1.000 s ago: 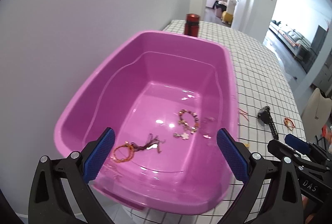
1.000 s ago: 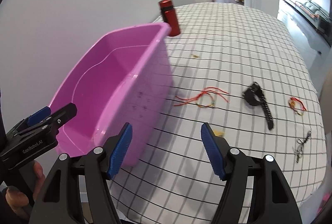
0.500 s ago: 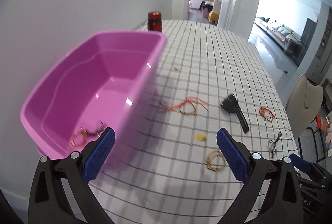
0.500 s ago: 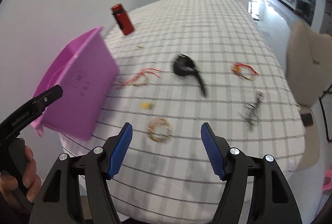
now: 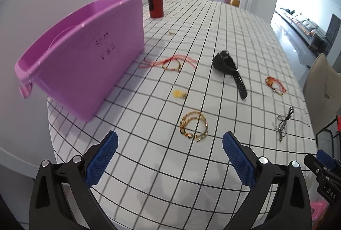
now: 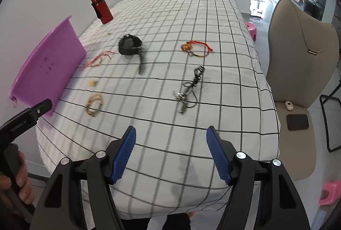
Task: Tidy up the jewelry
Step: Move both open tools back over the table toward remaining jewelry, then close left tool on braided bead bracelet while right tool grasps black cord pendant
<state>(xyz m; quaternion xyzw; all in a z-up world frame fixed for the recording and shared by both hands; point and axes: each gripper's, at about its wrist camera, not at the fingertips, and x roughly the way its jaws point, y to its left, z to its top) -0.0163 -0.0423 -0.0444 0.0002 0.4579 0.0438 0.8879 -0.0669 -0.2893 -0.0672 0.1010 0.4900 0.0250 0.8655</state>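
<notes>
1. The left gripper (image 5: 169, 157) is hanging over the near edge of the table (image 5: 223, 23), jaws spread wide and holding nothing. The right gripper (image 6: 170, 153) is the same, released and empty.
2. I judge that the step in hand is the choice of the next piece to carry to the purple bin (image 5: 85, 55), which is standing ahead and to the left of the left gripper.
3. The gold bracelet (image 5: 194, 125) is lying just ahead of the left gripper, between its 2 fingers in the view. The yellow charm (image 5: 179, 93) is a little farther.
4. The black cord necklace (image 6: 189, 87) is lying ahead of the right gripper. The black watch (image 6: 131, 46), the red string bracelet (image 5: 170, 63) and the red bead bracelet (image 6: 196, 48) are farther.
5. The next move is probably asking for a descent and a flat pinch, because the bracelet is thin.
6. The table is wearing a white checked cloth. A red bottle (image 5: 155, 0) is standing far ahead, a beige chair (image 6: 298, 72) is to the right, and a doorway is opening behind.
</notes>
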